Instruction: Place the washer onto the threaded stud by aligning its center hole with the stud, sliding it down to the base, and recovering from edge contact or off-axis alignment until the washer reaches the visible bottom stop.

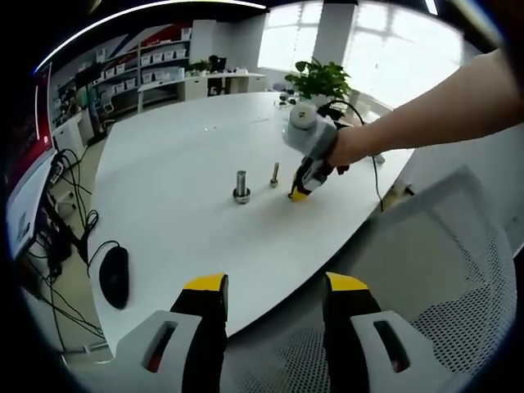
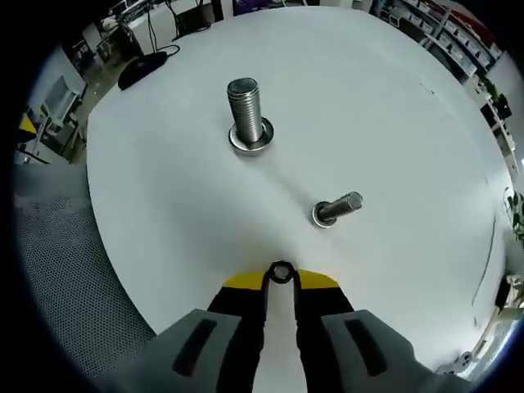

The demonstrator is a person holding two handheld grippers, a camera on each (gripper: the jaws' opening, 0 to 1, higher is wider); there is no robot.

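Observation:
In the right gripper view, my right gripper (image 2: 281,278) is shut on a small dark washer (image 2: 281,272), pinched between its yellow tips just above the white table (image 2: 393,123). A short threaded stud (image 2: 337,209) stands close ahead and to the right of the washer. A larger threaded stud (image 2: 247,110) with a flange at its base stands farther off. The left gripper view shows both studs, the large one (image 1: 241,187) and the small one (image 1: 275,173), with the right gripper (image 1: 300,193) tip-down just right of them. My left gripper (image 1: 277,286) hangs open off the table's near edge.
A black mouse (image 1: 115,277) with its cable lies at the table's left edge. A mesh chair (image 1: 458,311) stands under the left gripper. A potted plant (image 1: 323,78) and a cable sit at the far side. A person's arm (image 1: 442,110) reaches in from the right.

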